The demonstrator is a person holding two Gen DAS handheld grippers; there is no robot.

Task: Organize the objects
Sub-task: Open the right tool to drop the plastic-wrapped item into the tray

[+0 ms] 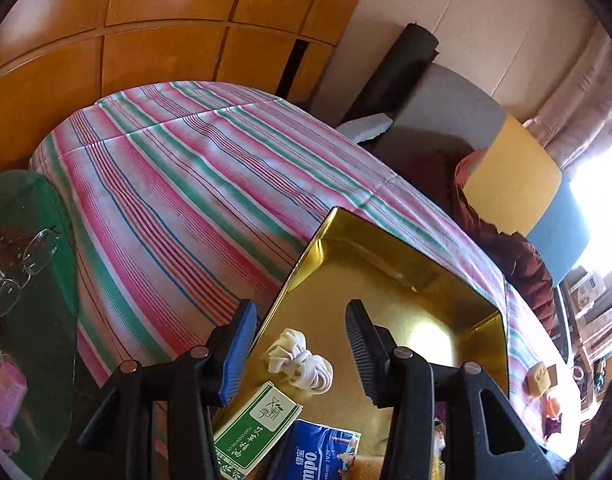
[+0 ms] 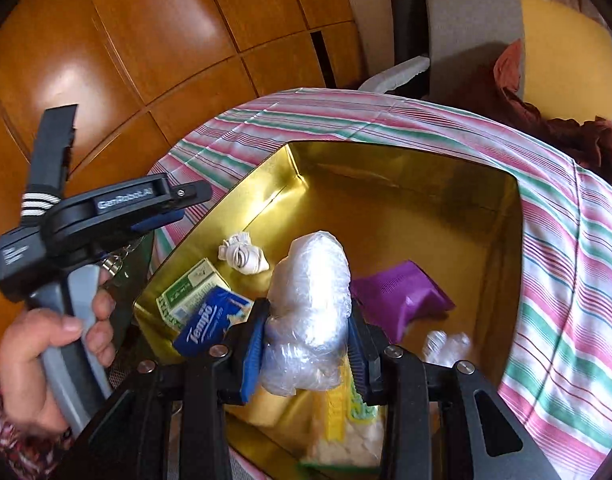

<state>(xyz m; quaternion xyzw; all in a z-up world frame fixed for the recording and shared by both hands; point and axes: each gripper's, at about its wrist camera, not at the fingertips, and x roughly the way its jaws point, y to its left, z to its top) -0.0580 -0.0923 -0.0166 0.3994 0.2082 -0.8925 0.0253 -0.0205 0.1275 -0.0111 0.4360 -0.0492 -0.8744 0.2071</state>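
A gold tin box (image 2: 501,240) sits on a striped cloth and also shows in the left wrist view (image 1: 385,260). In it lie a white cord bundle (image 2: 244,254), a green-and-white carton (image 2: 190,290), a blue Tempo tissue pack (image 2: 210,322), a purple plastic piece (image 2: 401,300) and yellow packets (image 2: 337,412). My right gripper (image 2: 306,334) is shut on a crumpled clear plastic bag (image 2: 309,292) above the box. My left gripper (image 1: 298,344) is open and empty over the box's left rim, above the cord (image 1: 302,364); it also shows in the right wrist view (image 2: 174,208).
A green glass side table (image 1: 38,280) with eyeglasses (image 1: 22,272) stands at left. Wooden cabinets (image 1: 166,20) are behind. A grey and yellow chair (image 1: 505,168) with dark red cloth (image 1: 505,248) is at right. Small orange items (image 1: 539,376) lie on the striped cloth (image 1: 186,184).
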